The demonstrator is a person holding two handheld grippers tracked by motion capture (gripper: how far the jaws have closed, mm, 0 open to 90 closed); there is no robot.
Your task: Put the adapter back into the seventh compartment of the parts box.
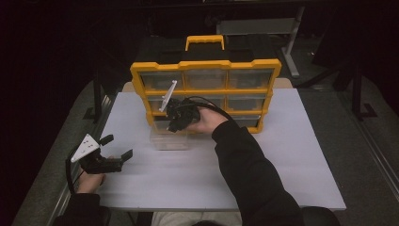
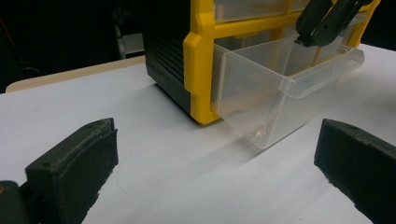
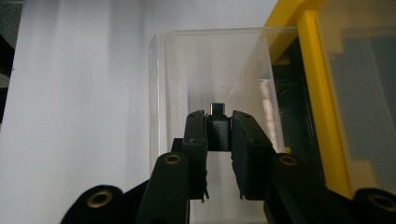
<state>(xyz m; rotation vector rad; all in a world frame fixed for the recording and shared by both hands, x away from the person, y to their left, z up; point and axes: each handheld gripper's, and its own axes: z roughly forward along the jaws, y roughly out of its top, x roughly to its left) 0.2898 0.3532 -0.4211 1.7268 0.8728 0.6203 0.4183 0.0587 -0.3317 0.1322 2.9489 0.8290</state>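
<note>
I am in the middle of putting a small adapter (image 3: pixel 218 127) away: my right tongs (image 3: pixel 218 122) are clenched on its smooth dark body, metal plug forward, over the clear plastic drawer (image 3: pixel 187 70) pulled out of the yellow-framed cabinet (image 1: pixel 205 66). Next, I judge, comes lowering it inside and letting go gently. My left tongs (image 2: pixel 215 158) rest released on the matte white table (image 1: pixel 282 155).

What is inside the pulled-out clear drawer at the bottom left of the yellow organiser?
The drawer looks empty. The right gripper holds a small dark adapter just above it. The drawer floor under the fingers is covered.
</note>
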